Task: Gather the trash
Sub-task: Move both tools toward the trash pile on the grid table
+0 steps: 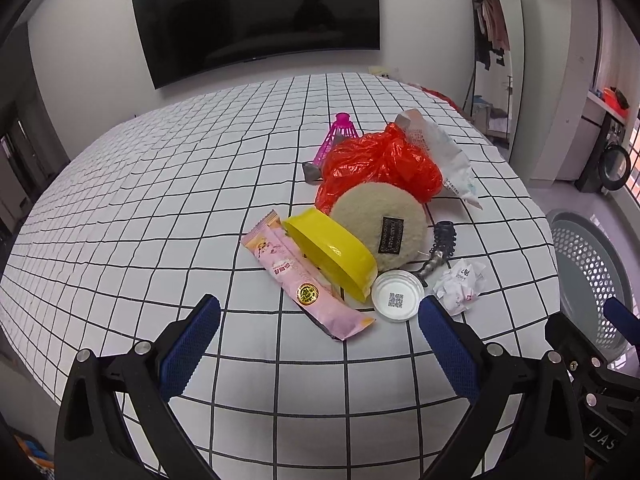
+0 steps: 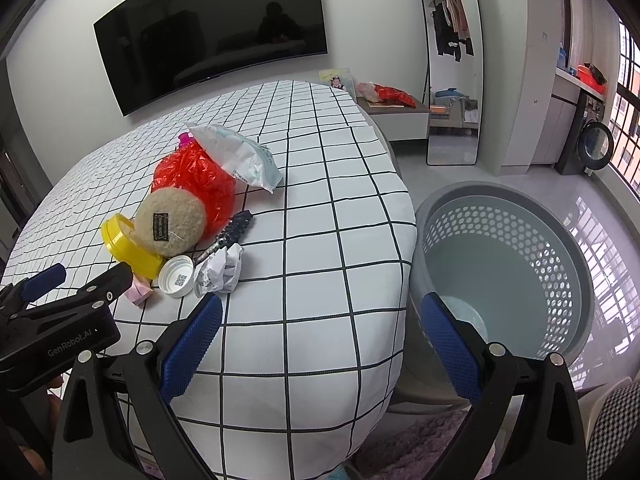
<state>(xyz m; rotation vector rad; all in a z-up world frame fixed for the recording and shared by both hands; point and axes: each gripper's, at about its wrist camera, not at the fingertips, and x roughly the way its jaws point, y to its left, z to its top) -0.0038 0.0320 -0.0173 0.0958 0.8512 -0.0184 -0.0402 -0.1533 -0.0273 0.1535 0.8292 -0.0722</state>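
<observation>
Trash lies piled on the white checked cloth: a pink sachet (image 1: 306, 280), a yellow lid (image 1: 334, 254), a white cap (image 1: 397, 296), a crumpled paper ball (image 1: 460, 286), a red plastic bag (image 1: 380, 164), a white wrapper (image 1: 444, 152), a round beige pad (image 1: 380, 230), a black hair clip (image 1: 438, 250) and a pink shuttlecock (image 1: 338, 138). My left gripper (image 1: 320, 328) hangs open just short of the sachet and cap. My right gripper (image 2: 320, 328) is open over the table's right edge, nothing between its fingers. The paper ball (image 2: 220, 270) lies left of it. A grey perforated basket (image 2: 500, 280) stands on the floor.
The table (image 1: 160, 200) is bare on its left and far parts. A dark screen (image 1: 256, 20) hangs on the wall behind. A mirror (image 2: 452, 64) and a low shelf (image 2: 396, 116) stand at the far right. A purple rug (image 2: 420, 440) lies by the basket.
</observation>
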